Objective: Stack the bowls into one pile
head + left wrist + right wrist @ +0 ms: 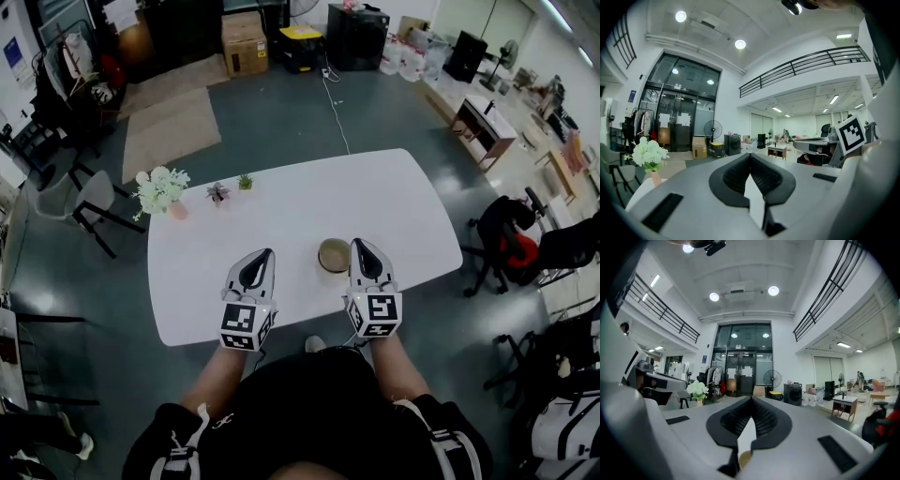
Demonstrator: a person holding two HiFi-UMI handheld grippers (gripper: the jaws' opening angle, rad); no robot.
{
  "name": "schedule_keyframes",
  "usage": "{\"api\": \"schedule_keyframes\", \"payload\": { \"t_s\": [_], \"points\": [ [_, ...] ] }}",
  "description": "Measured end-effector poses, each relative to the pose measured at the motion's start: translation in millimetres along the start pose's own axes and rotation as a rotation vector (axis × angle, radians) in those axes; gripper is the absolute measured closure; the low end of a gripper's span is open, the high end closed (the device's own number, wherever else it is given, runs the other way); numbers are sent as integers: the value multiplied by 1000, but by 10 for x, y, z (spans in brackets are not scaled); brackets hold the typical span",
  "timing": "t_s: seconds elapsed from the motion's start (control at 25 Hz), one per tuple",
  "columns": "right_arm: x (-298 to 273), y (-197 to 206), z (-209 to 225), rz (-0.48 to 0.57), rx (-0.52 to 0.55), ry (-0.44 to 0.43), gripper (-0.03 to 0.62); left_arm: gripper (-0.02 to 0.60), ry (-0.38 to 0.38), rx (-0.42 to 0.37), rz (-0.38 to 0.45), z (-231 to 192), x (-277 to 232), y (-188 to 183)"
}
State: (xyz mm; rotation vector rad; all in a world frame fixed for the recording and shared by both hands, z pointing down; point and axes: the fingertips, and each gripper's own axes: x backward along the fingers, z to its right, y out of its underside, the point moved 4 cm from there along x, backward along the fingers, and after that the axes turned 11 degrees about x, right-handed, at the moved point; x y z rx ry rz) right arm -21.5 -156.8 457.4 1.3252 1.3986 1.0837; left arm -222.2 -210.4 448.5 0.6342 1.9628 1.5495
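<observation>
In the head view, a tan bowl (333, 255), possibly more than one nested, sits on the white table (394, 202) near its front edge. My right gripper (359, 244) hovers just right of the bowl, shut and holding nothing. My left gripper (266, 253) is a short way left of the bowl, also shut and holding nothing. In the left gripper view, the left gripper (750, 155) has its dark pads meeting at the tips. The right gripper (751, 399) looks the same in the right gripper view, with a sliver of the tan bowl (744, 459) showing below the jaws.
A vase of white flowers (161, 192) and two small potted plants (217, 193) (245, 182) stand at the table's far left. Chairs (94, 202) (511, 244) flank the table. A cardboard box (244, 42) and a floor cable (336, 112) lie beyond.
</observation>
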Motion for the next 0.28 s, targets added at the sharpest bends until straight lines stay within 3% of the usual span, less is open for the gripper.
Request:
{"api": "schedule_keyframes", "payload": {
  "t_s": [0.28],
  "points": [
    [-66, 16, 62, -4, -24, -16, 582, 569, -14, 6, -13, -17, -86, -6]
  ]
}}
